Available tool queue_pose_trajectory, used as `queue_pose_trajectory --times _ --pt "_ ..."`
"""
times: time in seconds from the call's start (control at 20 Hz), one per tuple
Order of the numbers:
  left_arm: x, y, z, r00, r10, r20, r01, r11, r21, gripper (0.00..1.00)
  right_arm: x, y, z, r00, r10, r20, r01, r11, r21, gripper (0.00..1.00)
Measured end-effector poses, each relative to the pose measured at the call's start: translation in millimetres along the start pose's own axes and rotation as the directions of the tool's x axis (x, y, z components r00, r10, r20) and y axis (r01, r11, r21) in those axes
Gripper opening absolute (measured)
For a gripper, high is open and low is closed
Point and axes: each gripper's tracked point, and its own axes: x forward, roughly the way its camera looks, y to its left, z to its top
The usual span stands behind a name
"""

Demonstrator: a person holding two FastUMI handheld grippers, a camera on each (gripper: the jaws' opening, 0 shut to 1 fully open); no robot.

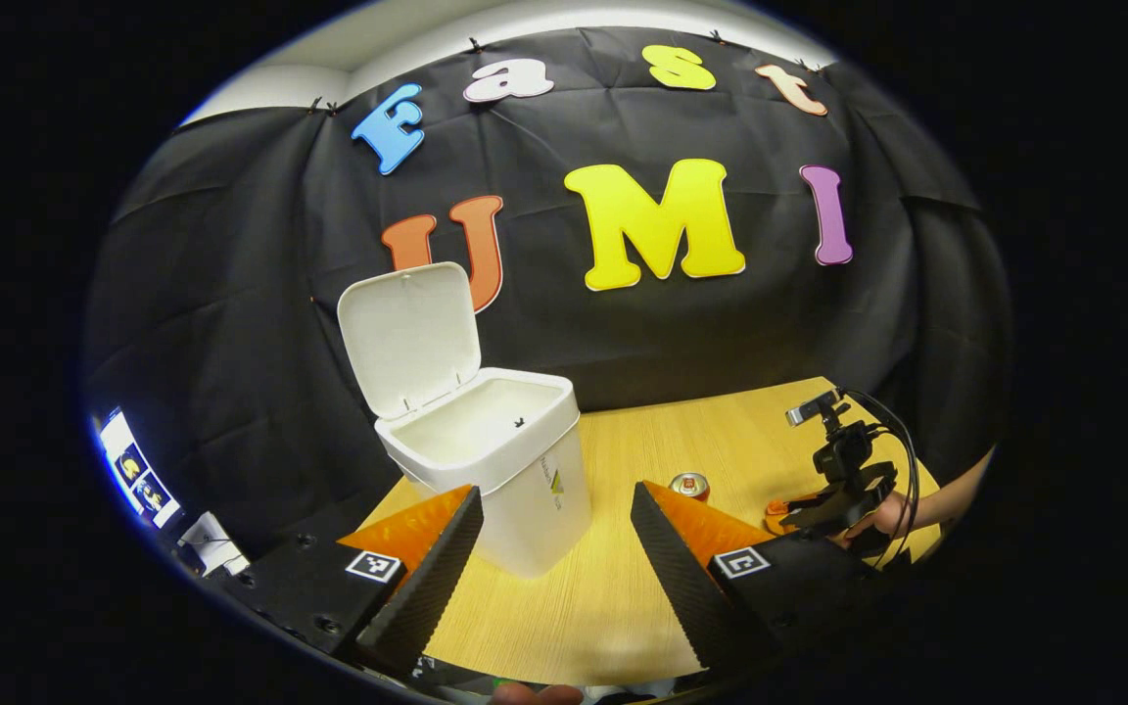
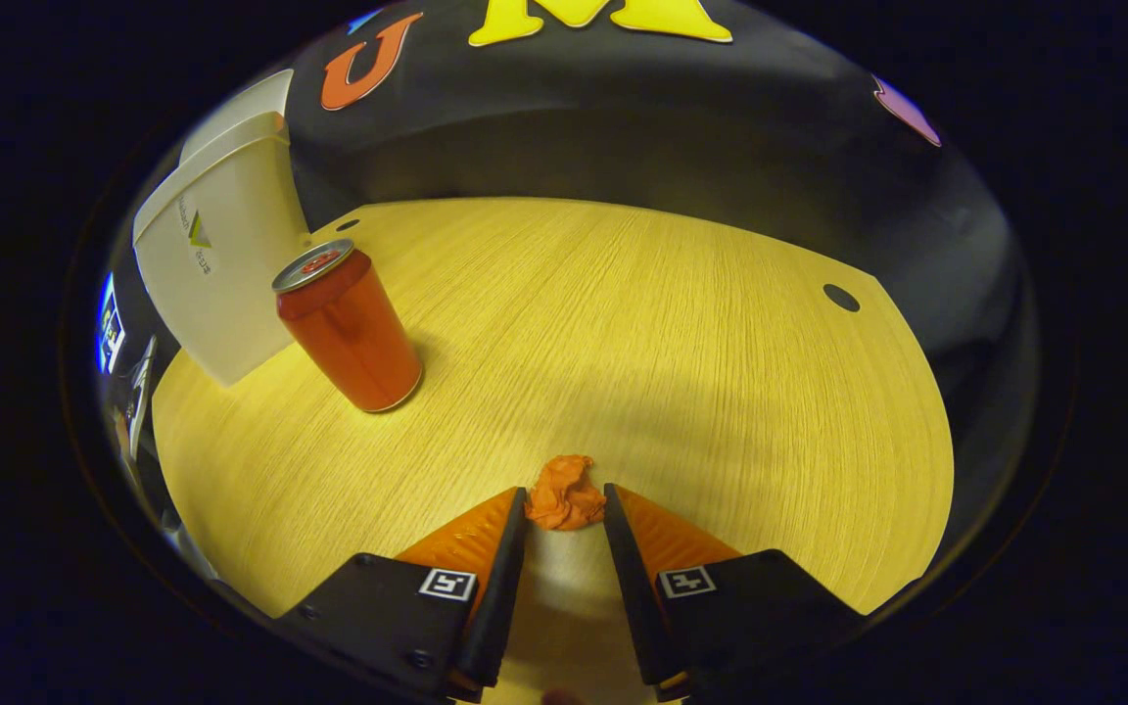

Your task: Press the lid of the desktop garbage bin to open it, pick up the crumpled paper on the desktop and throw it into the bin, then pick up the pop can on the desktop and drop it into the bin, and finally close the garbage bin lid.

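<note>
Two hand-held grippers work over a pale wooden tabletop (image 2: 681, 323), and the landmark for everything here is a white plastic desktop garbage bin (image 1: 515, 470) standing on it. In the left gripper view the bin's hinged white lid (image 1: 410, 338) stands raised behind the opening, so the inside is exposed. The left gripper (image 1: 556, 514) hovers just in front of the bin with its fingers spread wide apart and nothing between them; one finger overlaps the bin's lower front corner in the picture.

To the right of the bin in that view, a red metal pop can (image 1: 689, 485) stands upright on the tabletop, near the bin but not touching it. Farther from the bin, beyond the can, the right gripper (image 1: 799, 509) sits low over the table, held by a person's hand (image 1: 882, 516) (cables trail from its camera mount).

In the right gripper view, the can (image 2: 349, 328) stands just beside the bin's wall (image 2: 221, 264). Well apart from the bin, on the near side of the can, a small crumpled ball of orange paper (image 2: 564, 493) lies on the wood. The right gripper (image 2: 565, 509) has its fingertips on either side of the paper, touching or almost touching it; whether they press on it cannot be told.
</note>
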Motion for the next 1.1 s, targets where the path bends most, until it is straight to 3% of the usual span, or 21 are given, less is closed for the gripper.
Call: queue_pose_trajectory --times 0.05,0.25,0.3,0.65,0.9,1.1 --pt "-0.3 3.0 -1.4 1.0 0.004 -0.002 -0.004 1.0 -0.001 0.99 2.2 -2.2 1.0 1.0 -0.007 0.0 0.007 1.0 0.001 0.19" --pt "0.6 11.8 -1.3 1.0 0.016 -0.006 -0.016 1.0 -0.012 1.0 -2.6 3.6 3.2 1.0 0.02 -0.005 -0.019 0.999 0.041 0.2" --pt "0.6 13.4 -1.9 1.0 0.019 -0.002 -0.019 1.0 -0.015 1.0 -8.7 5.5 6.5 1.0 0.027 -0.001 -0.027 0.998 0.051 0.08" --pt "12.9 23.9 -4.3 1.0 0.017 0.007 -0.016 0.998 -0.067 1.0 -91.5 21.6 74.5 0.987 0.05 0.15 -0.061 0.996 0.072 0.07" --pt "22.5 27.8 -8.7 1.0 -0.008 0.016 0.01 0.992 -0.124 1.0 -177.0 40.7 148.8 0.944 0.086 0.319 -0.106 0.993 0.045 0.07" --pt "29.9 41.1 -21.3 1.0 -0.007 0.006 0.008 0.99 -0.141 1.0 -218.5 64.4 203.4 0.91 0.118 0.398 -0.14 0.99 0.027 0.04"
